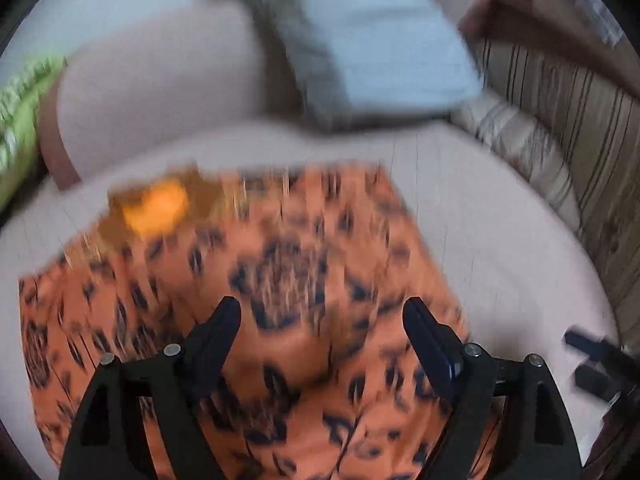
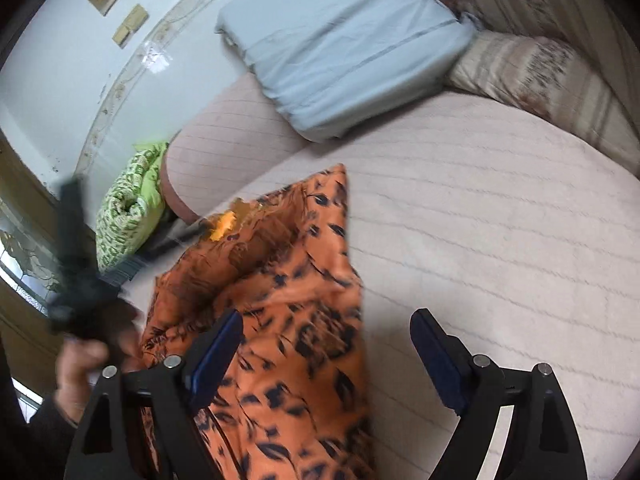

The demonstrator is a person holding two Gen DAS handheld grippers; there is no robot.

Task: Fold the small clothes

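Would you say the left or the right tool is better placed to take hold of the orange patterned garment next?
Probably the left tool: it is open directly over the orange garment. The right tool, also open, straddles the cloth's edge, half over bare bedspread.

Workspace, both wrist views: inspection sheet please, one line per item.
Surface: pale quilted bed cover, lying flat.
Job's things: orange garment with dark leaf print, lying on the cover, partly folded; its left part is rumpled.
Clutter: light blue pillow, striped cushion, green patterned cloth at the bed's edge.
Grippers: left hand-held gripper open over the garment, nothing between its fingers; right hand-held gripper open, one finger over the garment's edge, not gripping.
Cables: nothing seen.
Surroundings: white wall behind the bed; left view blurred.
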